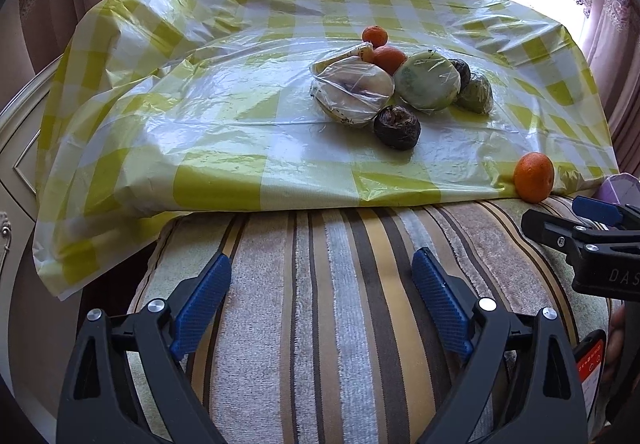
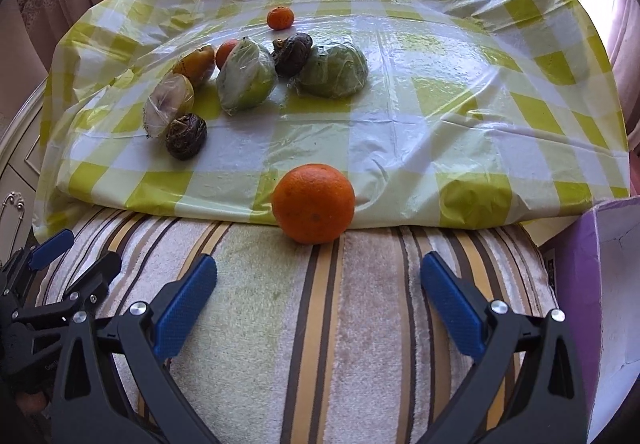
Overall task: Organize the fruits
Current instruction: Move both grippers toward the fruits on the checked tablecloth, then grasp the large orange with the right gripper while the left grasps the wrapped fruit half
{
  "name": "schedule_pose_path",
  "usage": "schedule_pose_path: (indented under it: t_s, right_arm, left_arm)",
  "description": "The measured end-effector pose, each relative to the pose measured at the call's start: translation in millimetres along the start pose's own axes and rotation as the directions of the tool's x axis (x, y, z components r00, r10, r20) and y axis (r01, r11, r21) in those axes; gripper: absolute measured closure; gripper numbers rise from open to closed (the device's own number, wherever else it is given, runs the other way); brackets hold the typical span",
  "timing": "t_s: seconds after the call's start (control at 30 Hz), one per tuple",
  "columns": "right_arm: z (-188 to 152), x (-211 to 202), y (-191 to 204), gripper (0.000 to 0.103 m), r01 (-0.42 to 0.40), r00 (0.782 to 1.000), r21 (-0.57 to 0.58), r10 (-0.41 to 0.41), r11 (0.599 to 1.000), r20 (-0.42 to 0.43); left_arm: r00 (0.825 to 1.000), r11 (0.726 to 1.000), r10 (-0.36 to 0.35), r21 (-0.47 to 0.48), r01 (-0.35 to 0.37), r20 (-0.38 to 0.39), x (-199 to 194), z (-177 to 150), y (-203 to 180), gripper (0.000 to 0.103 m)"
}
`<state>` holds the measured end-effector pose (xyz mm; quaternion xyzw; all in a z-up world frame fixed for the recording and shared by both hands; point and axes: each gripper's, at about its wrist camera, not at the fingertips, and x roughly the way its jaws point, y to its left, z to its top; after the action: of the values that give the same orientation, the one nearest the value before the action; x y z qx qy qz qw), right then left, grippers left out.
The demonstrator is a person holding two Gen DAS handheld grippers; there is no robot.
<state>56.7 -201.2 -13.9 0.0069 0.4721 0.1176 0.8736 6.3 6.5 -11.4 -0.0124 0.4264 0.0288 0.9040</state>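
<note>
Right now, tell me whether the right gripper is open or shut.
Open. The right gripper has its blue pads spread wide over the striped towel, holding nothing; the orange lies ahead, untouched.

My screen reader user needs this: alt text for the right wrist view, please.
Open right tongs hover over a striped towel, aimed at an orange lying at the edge of a yellow checked cloth. Farther back left sits a cluster of wrapped fruit; a purple box stands at right.

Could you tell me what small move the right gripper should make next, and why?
Probably ease the right gripper forward around the lone orange. Its jaws are open and empty, and that orange sits directly ahead at the tablecloth edge, apart from the other fruit.
</note>
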Motion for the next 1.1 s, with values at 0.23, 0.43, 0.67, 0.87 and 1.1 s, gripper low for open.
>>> schedule_pose_path:
  t_s: [0.23, 0.43, 0.67, 0.87, 1.1]
  right_arm:
    - [-2, 0, -9, 0.001, -0.042, 0.999, 0.052, 0.042, 0.998, 0.007]
    - [-3, 0, -4, 0.001, -0.017, 1.000, -0.005, 0.017, 1.000, -0.003]
    - [-3, -1, -3, 0.001, -0.011, 1.000, -0.015, 0.011, 1.000, 0.008]
    - [-2, -4, -3, 0.001, -0.021, 0.999, -0.014, 0.021, 1.000, 0.036]
    - [9, -10, 1, 0.001, -0.016, 0.996, -0.043, 0.020, 0.999, 0.082]
  left_arm:
    - [1.000, 1.000, 0.007, 0.003, -0.007, 0.002, 0, 1, -2, 0.012]
    - [1.000, 1.000, 0.014, 0.011, -0.014, 0.005, 0, 2, -1, 0.012]
    - [1.000, 1.000, 0.017, 0.012, -0.017, 0.017, -3, 3, -5, 0.013]
    - [0.999, 1.000, -0.001, 0.013, 0.001, 0.041, -9, 7, -4, 0.016]
    - [0.994, 0.999, -0.032, 0.016, 0.031, 0.105, -15, 25, -5, 0.018]
